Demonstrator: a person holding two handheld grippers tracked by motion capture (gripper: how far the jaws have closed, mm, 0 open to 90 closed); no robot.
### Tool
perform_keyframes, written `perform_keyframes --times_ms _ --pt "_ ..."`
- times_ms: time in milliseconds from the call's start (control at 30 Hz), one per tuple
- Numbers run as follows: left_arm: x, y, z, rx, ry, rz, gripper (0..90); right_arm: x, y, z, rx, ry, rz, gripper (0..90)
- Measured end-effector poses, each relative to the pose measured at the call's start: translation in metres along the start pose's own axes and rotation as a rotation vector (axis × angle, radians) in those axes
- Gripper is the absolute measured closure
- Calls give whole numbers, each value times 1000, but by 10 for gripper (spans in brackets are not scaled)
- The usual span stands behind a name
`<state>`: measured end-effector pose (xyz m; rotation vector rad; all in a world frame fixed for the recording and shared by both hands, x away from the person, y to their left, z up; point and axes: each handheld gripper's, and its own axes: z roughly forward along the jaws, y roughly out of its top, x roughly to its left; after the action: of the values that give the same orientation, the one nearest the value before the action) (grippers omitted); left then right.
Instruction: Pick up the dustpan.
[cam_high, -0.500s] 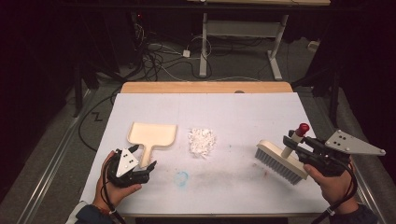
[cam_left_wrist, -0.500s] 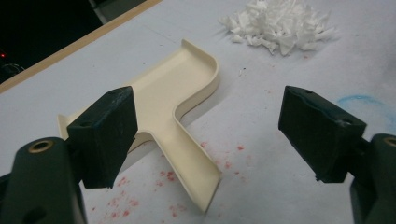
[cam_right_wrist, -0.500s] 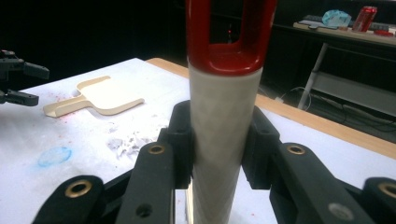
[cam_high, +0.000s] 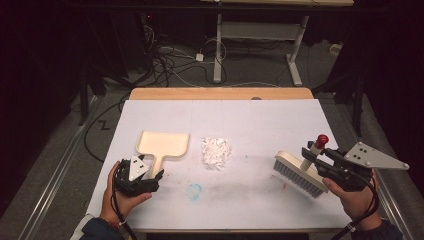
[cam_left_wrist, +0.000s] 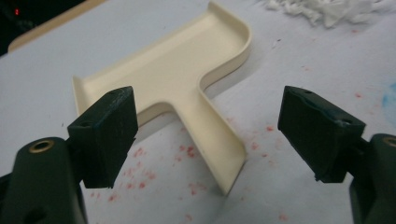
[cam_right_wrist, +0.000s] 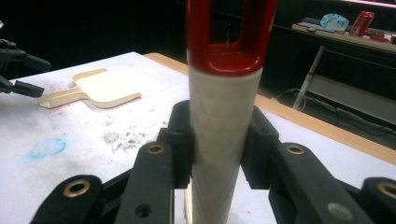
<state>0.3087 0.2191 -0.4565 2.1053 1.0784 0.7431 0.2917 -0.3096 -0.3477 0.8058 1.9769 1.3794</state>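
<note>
A cream dustpan (cam_high: 162, 145) (cam_left_wrist: 187, 79) lies flat on the white table (cam_high: 260, 120), its handle toward the near left. My left gripper (cam_high: 155, 176) (cam_left_wrist: 210, 135) stands open just short of the handle's end, one jaw on each side. A pile of white scraps (cam_high: 216, 151) (cam_right_wrist: 128, 136) sits at the table's middle. My right gripper (cam_high: 310, 156) (cam_right_wrist: 219, 149) is shut on the brush (cam_high: 300, 172), pinching its white handle (cam_right_wrist: 224, 140) below the red tip (cam_high: 321, 138). The bristle head rests on the table at the right.
A blue smudge (cam_high: 194, 190) and red specks mark the table near the front. The wooden far edge (cam_high: 220, 93) borders the table. Beyond it are cables and desk legs (cam_high: 218, 45) on the floor.
The left gripper has edged slightly toward the dustpan handle. The right gripper and brush have barely shifted.
</note>
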Motion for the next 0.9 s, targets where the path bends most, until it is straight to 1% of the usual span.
perform_keyframes --times_ms 67,100,133,167,200,233,267,300,333,367,400,433,467,533,567,633,667,767,833,900 --pt "3 0 0 22 -23 -60 191 0 0 -1 -3 -9 2 696" --pt "4 1 2 43 -18 -95 191 -1 0 -1 1 -9 4 696" --pt "5 2 5 71 -19 -139 192 -2 -1 -1 3 -12 8 696" --pt "6 2 9 103 -43 -185 192 -2 -1 -1 1 -17 17 696" --pt "7 3 14 116 -60 -223 192 -3 -1 -1 5 -21 20 696" --pt "6 4 18 138 -54 -235 197 -4 -2 -1 7 -19 22 695" --pt "6 6 24 152 -39 -236 201 -5 -2 0 6 -19 20 696" --pt "6 7 29 159 -35 -236 205 -5 -2 0 8 -20 19 695" --pt "7 9 34 172 -20 -233 222 -4 -2 0 14 -20 17 696" --pt "7 11 40 189 -1 -228 234 -4 -2 0 14 -19 11 695" --pt "8 13 45 208 9 -233 257 -4 -2 1 15 -17 9 695" --pt "10 14 50 227 30 -236 279 -4 -2 1 20 -13 8 696" --pt "12 14 52 229 25 -237 295 -3 -2 1 23 -6 12 696" --pt "16 14 55 222 7 -257 320 -4 -3 2 26 4 11 696" --pt "17 15 55 218 -3 -259 337 -4 -3 3 31 13 15 696" --pt "18 14 56 210 -24 -253 397 -3 -4 4 35 16 19 695" --pt "19 14 57 210 -39 -261 418 -2 -4 5 37 17 15 696" --pt "21 16 58 218 -43 -266 493 -1 -4 5 37 21 16 695" --pt "23 17 59 223 -55 -248 563 -1 -4 5 31 16 14 695" --pt "27 17 59 222 -73 -240 631 0 -4 5 28 20 9 695"
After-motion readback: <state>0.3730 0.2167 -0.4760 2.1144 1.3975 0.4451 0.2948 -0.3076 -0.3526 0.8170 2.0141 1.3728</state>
